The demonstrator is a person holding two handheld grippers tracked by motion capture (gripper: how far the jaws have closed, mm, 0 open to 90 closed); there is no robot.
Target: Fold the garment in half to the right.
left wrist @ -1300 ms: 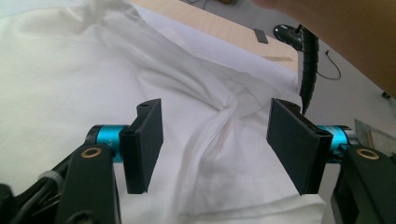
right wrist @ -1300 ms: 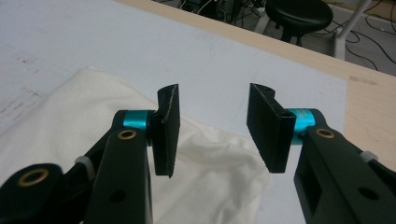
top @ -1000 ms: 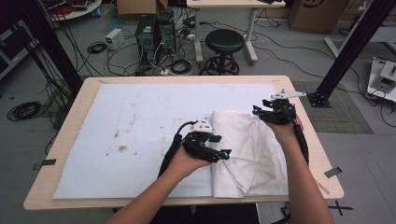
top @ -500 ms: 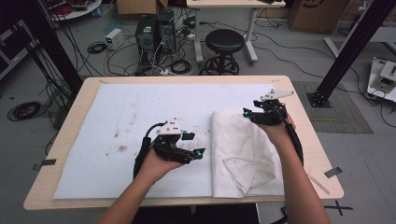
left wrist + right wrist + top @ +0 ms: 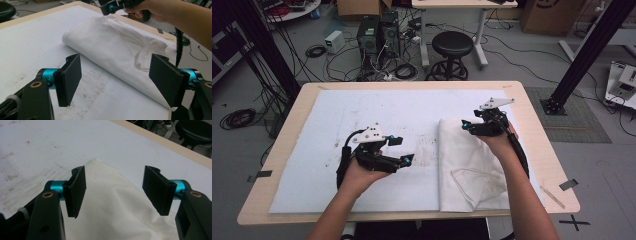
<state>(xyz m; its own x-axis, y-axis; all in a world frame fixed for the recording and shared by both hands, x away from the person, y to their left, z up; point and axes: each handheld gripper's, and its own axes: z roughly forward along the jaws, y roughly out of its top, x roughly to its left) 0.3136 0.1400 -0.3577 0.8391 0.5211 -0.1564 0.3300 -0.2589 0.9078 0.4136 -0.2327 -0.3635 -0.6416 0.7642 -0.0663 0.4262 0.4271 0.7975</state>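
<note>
Folded white cloth [image 5: 472,167] lies on the table's [image 5: 532,107] right side. Left gripper [image 5: 404,150], jaws just opened wide and empty, hangs left of the cloth; right gripper [image 5: 466,126], likewise opened, hovers over its far corner.

A folded white cloth garment [image 5: 472,167] lies on the right part of the large white paper sheet [image 5: 362,120], which covers the rectangular pale wooden table [image 5: 532,105]. The left gripper [image 5: 404,150] sits over the sheet, just left of the garment and apart from it. The right gripper [image 5: 466,125] is above the garment's far edge. Behind the table, on the floor, stands a round black stool [image 5: 453,47].
</note>
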